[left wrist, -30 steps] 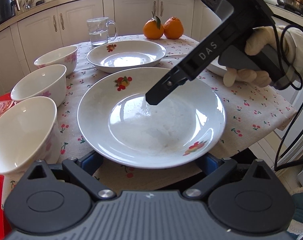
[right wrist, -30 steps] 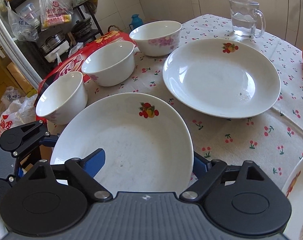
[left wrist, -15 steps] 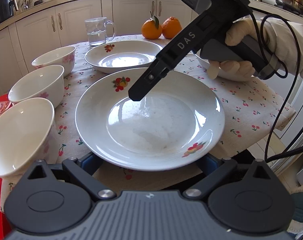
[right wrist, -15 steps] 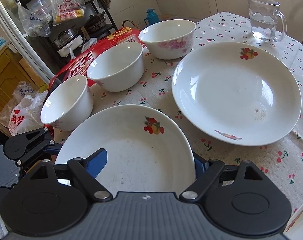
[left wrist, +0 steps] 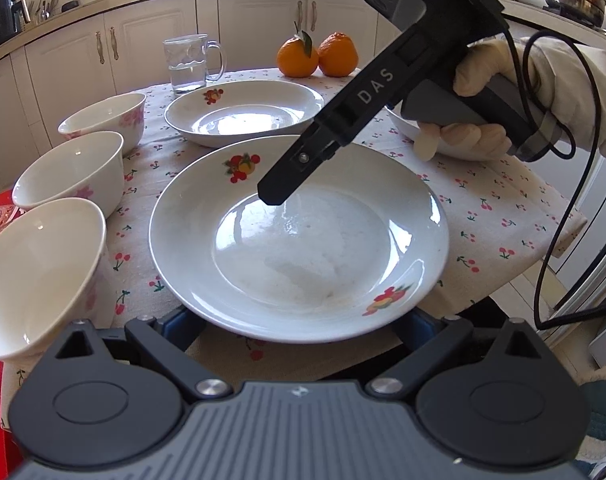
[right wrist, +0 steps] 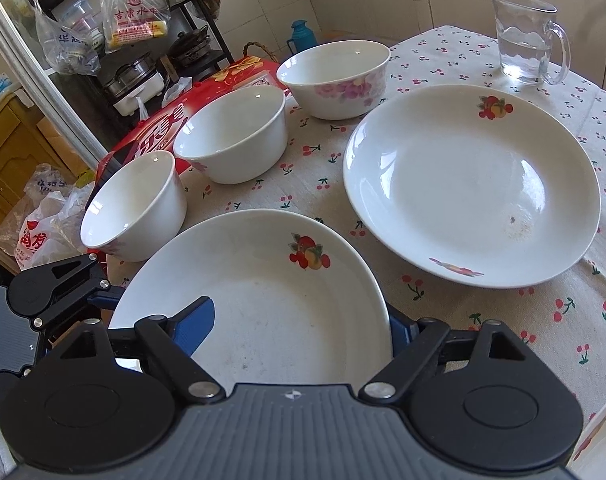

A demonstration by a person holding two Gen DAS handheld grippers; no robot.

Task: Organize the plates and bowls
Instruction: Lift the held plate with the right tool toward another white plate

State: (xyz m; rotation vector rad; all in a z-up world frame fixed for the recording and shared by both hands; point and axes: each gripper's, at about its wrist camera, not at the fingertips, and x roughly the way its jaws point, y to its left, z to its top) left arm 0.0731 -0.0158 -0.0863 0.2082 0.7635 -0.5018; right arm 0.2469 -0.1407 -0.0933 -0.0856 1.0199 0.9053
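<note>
From the left wrist: the left gripper [left wrist: 299,322] sits low at the table's near edge, its blue fingers [left wrist: 181,324] spread wide and tucked under the near rim of the near plate [left wrist: 323,256] — the jaws are narrowing slightly, though I cannot tell if the pads touch the plate. The right gripper [left wrist: 273,196], held by a gloved hand [left wrist: 475,120], hangs with its tip just above that plate. Behind lie a second plate [left wrist: 243,112], three bowls [left wrist: 71,172] down the left side, a glass mug [left wrist: 191,62] and two oranges [left wrist: 317,56] on the cherry-print tablecloth [left wrist: 483,208].

From the right wrist: the right gripper [right wrist: 303,322] straddles the near plate [right wrist: 263,292] with fingers set wide — one blue finger [right wrist: 195,318] over the plate, the other behind its right rim, neither pressing. The left gripper [right wrist: 51,292] shows at the left edge. The second plate [right wrist: 471,184] lies well apart beyond; the three bowls [right wrist: 231,132] run in a row beside a red box [right wrist: 159,132].
</note>
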